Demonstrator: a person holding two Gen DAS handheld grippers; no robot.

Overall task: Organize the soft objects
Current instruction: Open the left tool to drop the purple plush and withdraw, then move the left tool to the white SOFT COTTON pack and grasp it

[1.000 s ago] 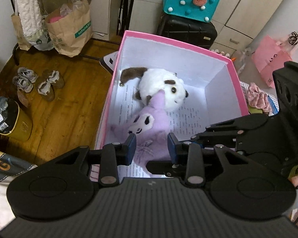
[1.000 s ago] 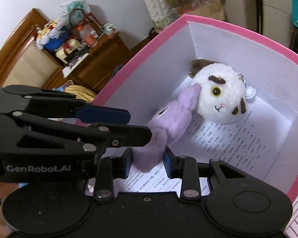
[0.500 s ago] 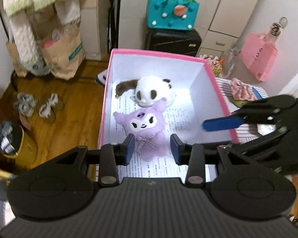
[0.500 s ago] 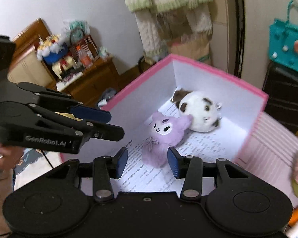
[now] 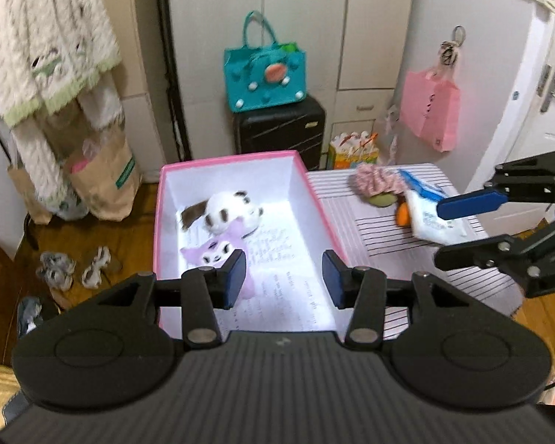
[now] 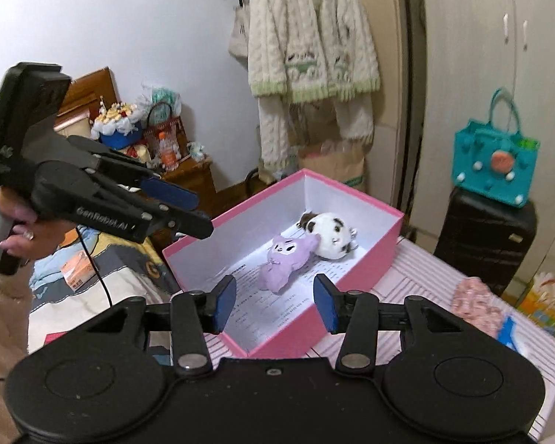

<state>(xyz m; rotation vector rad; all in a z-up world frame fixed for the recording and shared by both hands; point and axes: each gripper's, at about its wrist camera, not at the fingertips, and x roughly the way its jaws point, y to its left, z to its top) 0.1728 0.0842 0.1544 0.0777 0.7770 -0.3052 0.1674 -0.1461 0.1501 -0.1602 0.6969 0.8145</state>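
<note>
A tall pale wardrobe [image 5: 307,37] filled the upper centre of the left wrist view, with a cream knitted cardigan [image 6: 310,48] hanging at the upper centre of the right wrist view. Below it, a black suitcase [image 5: 279,131] carried a teal handbag [image 5: 264,74]. At mid-frame the pink box [image 5: 318,199] sat on the striped counter [image 5: 388,229], nothing blocking its open top. Inside, on printed paper, the purple plush [image 6: 286,262] lay touching the white plush [image 6: 331,235] behind it. At right of the left wrist view, a pink floral cloth [image 5: 375,181] and a white packet [image 5: 431,222] lay on the counter, well apart from the box. The left tool [image 5: 284,283] and right tool [image 6: 275,303] hung above the box, released and empty, jaws having just been opening.
</note>
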